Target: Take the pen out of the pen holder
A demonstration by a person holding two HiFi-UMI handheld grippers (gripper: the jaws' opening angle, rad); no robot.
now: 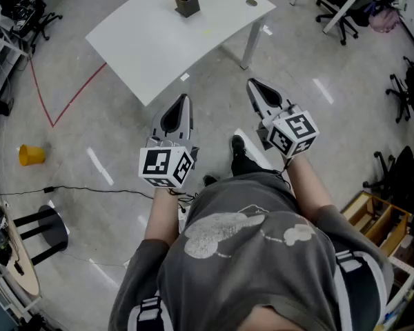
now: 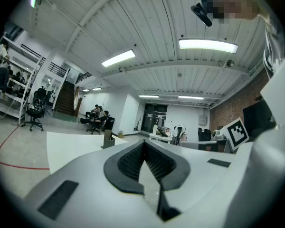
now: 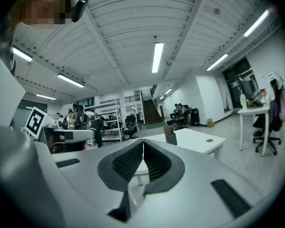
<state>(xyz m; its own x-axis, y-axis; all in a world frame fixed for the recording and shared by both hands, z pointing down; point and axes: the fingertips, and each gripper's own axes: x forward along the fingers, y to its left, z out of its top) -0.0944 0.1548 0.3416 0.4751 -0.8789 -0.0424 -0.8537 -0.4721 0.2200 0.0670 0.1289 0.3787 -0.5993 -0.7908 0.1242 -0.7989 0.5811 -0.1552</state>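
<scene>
In the head view the person stands on the open floor, well apart from the white table. The pen holder stands upright near the table's far edge, with nothing else close to it. A dark sliver rises from its mouth and is probably the pen, but it is too small to be sure. Both forearms are held out at waist height. The left tongs and right tongs lie side by side and aim roughly toward the table, a carrying pose for someone who has not yet reached the work.

In the left gripper view the two ribbed pads meet at their tips, so these tongs are closed on nothing. Beyond them the holder is small and distant on the table top, just left of the tips.

In the right gripper view the pads are likewise pressed together and hold nothing. Here the holder sits just right of the tips, on the near part of the table. Closed jaws suit walking. By this reading the task has not begun, and whichever tongs goes for the pen must open first.
</scene>
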